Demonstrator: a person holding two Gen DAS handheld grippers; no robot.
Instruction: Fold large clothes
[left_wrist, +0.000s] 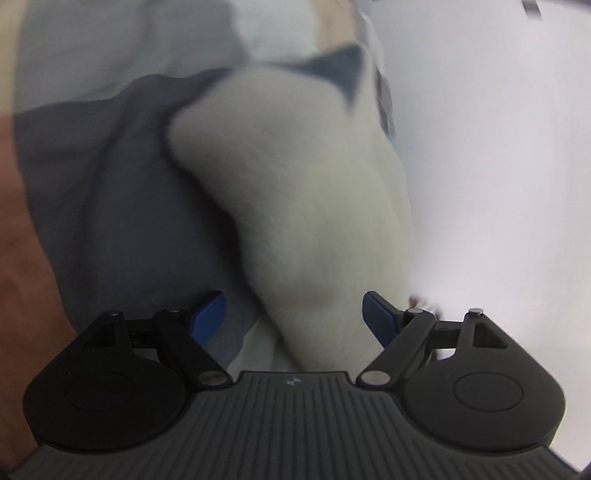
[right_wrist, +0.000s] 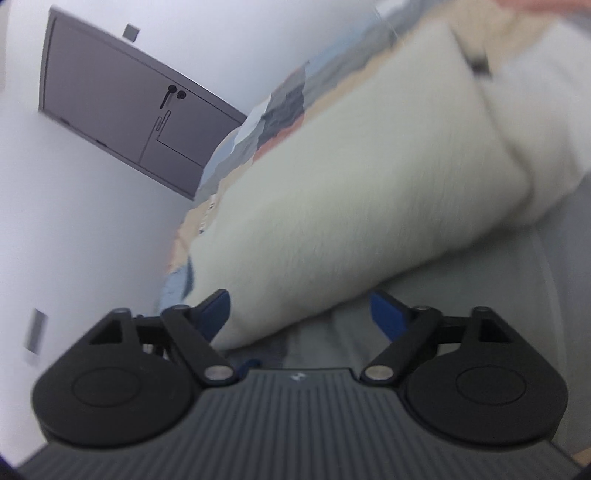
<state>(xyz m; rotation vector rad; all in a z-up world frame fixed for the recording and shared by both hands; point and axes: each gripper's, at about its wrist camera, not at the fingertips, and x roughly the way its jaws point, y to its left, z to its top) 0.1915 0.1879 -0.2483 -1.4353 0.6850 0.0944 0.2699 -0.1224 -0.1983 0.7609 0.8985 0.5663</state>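
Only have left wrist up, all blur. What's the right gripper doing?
Observer: The right gripper has its jaws wide, nothing pinched; the cream fleece garment lies just ahead.
Operator: What's past the garment on that side?
Observer: A grey door in a white wall, tilted in the right wrist view.
Operator: What's under the fleece there?
Observer: Patchwork bedding in grey, blue and tan runs back toward the door.

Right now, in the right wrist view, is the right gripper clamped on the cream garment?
No, the right gripper stands open, its blue pads clear of the cream garment.
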